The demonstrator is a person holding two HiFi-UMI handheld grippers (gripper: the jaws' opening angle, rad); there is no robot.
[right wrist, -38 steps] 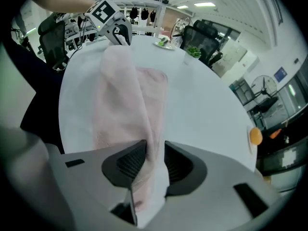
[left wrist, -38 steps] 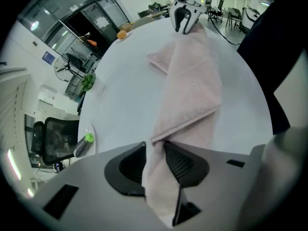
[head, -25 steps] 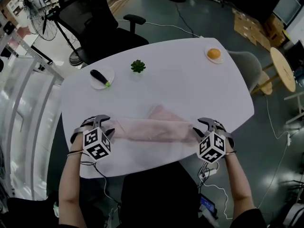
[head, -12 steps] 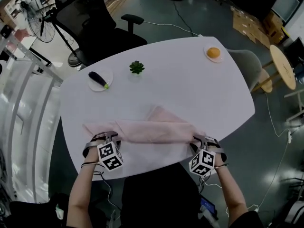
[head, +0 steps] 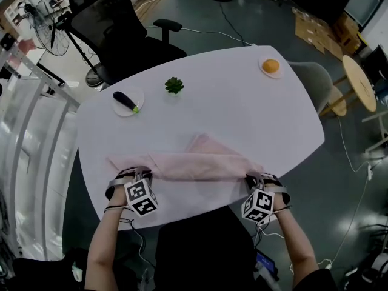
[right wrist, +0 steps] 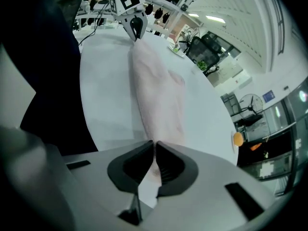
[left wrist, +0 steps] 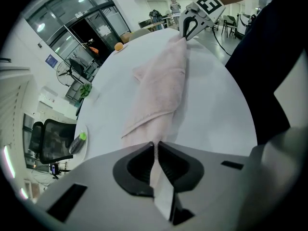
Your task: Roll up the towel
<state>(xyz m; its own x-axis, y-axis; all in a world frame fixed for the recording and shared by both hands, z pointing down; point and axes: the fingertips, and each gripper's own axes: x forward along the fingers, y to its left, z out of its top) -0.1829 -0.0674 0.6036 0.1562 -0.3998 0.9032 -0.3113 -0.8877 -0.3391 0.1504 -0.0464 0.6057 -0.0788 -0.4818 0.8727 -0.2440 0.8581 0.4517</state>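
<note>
A pink towel (head: pixel 194 165) lies folded into a long band across the near part of the white table (head: pixel 230 114). My left gripper (head: pixel 144 177) is at its left end and my right gripper (head: pixel 255 179) at its right end, both pointing steeply down. In the left gripper view the jaws (left wrist: pixel 155 144) have just been closing and pinch the towel (left wrist: pixel 161 85). The right gripper (left wrist: pixel 188 25) shows at the band's far end. In the right gripper view the jaws (right wrist: pixel 155 143) have likewise just closed on the towel (right wrist: pixel 156 85), with the left gripper (right wrist: pixel 134 25) opposite.
At the back of the table are a plate with an eggplant (head: pixel 126 102), a small green plant (head: pixel 174 85) and a plate with an orange (head: pixel 271 66). A black office chair (head: pixel 121 23) stands behind the table, a grey chair (head: pixel 318 86) to its right.
Both grippers came down onto the towel's two ends near the table's front edge. Their jaws went from open to shut on the cloth.
</note>
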